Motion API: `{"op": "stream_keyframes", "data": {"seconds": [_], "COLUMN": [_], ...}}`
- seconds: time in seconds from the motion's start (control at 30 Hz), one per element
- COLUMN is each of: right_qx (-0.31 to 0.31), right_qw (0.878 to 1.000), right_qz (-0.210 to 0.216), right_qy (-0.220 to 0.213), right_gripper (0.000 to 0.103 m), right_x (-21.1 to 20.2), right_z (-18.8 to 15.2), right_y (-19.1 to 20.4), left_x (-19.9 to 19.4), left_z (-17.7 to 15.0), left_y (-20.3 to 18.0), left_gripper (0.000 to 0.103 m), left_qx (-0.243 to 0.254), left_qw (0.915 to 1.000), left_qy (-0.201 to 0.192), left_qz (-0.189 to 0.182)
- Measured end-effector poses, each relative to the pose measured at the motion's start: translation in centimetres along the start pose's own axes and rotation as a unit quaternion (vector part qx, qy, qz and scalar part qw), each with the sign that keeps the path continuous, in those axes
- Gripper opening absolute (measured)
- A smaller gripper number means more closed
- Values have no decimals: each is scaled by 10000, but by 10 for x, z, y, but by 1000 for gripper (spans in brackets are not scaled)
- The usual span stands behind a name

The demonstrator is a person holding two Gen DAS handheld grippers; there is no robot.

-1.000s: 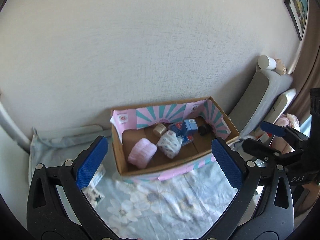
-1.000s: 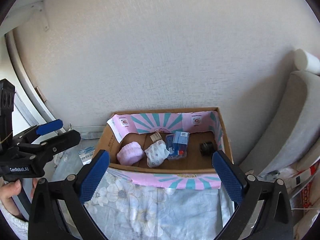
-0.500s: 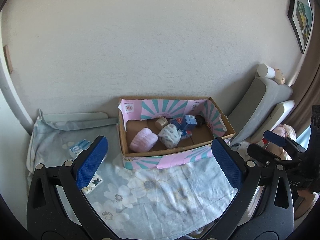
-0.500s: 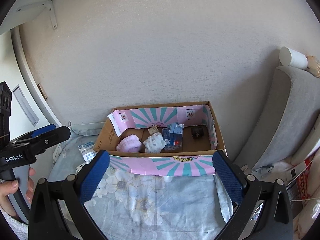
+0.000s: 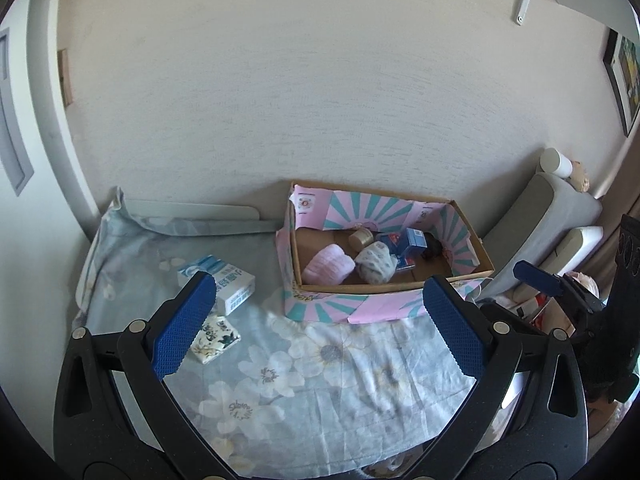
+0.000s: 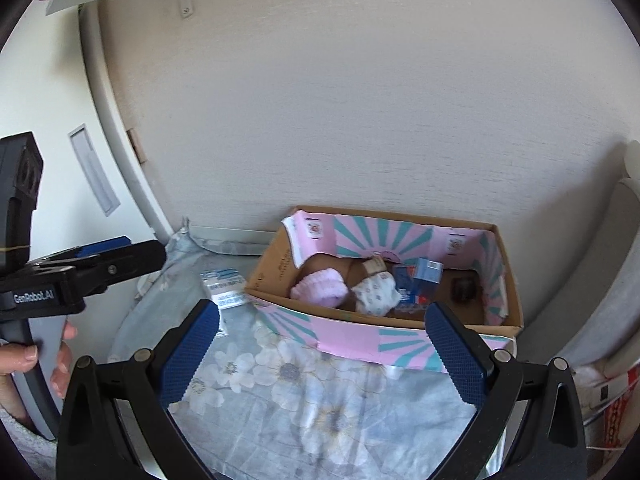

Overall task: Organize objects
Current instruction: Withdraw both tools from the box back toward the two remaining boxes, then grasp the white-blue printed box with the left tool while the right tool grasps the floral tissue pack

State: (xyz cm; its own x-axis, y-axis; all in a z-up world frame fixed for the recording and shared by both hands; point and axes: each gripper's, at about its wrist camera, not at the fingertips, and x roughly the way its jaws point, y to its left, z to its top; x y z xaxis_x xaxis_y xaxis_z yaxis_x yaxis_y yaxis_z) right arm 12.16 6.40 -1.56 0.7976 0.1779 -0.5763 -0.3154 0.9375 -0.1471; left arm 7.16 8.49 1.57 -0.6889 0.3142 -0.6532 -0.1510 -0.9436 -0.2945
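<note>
Left tongs (image 5: pixel 318 318): spread wide, blue pads holding nothing, hovering above the floral blue cloth (image 5: pixel 320 368) that covers the tabletop.
Right tongs (image 6: pixel 322 346): likewise spread wide and holding nothing, over the same cloth.
Cardboard box with pink and teal sunburst lining (image 5: pixel 384 290): ahead of the left tongs and toward their right pad; from the right tongs it sits straight ahead, its near wall just beyond the pad tips.
Inside the box: a pink knitted bundle (image 5: pixel 329 266), a white patterned bundle (image 5: pixel 376 266), a small tan round jar (image 5: pixel 361 237), a blue carton (image 5: pixel 414 240) and a small dark object (image 6: pixel 464 288) at the right end.
White and blue rectangular carton (image 5: pixel 218 280): on the cloth outside the box, just beyond the left pad of the left tongs; from the right tongs it lies ahead of the left pad, touching or nearly touching the box's left wall.
Only in left view: a small floral-printed packet (image 5: pixel 216 338) lying just inside the left pad, near the carton; also the right tongs seen from the side at the right edge.
Only in right view: the left tongs at the left edge, gripped by a hand (image 6: pixel 32 360).
</note>
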Motion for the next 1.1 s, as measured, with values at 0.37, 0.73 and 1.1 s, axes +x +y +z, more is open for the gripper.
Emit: {"op": "stream_keyframes", "data": {"seconds": [0.37,0.73,1.1], "right_qx": [-341,-296,-51], "right_qw": [9992,9990,9994], "right_qz": [150,208,159], "right_qy": [-142,-268,-314], "right_gripper": [103,103,103], "right_x": [15,20,31], "right_z": [3,6,5], "right_y": [24,39,67], "left_x": [6,7,18], "left_z": [9,28,51], "left_y": [29,54,101], "left_gripper": [103,103,103], "left_qx": [-209,-136,-12], "left_qw": [9997,9998,9990], "left_qy": [33,111,441], "left_qz": [84,35,-81]}}
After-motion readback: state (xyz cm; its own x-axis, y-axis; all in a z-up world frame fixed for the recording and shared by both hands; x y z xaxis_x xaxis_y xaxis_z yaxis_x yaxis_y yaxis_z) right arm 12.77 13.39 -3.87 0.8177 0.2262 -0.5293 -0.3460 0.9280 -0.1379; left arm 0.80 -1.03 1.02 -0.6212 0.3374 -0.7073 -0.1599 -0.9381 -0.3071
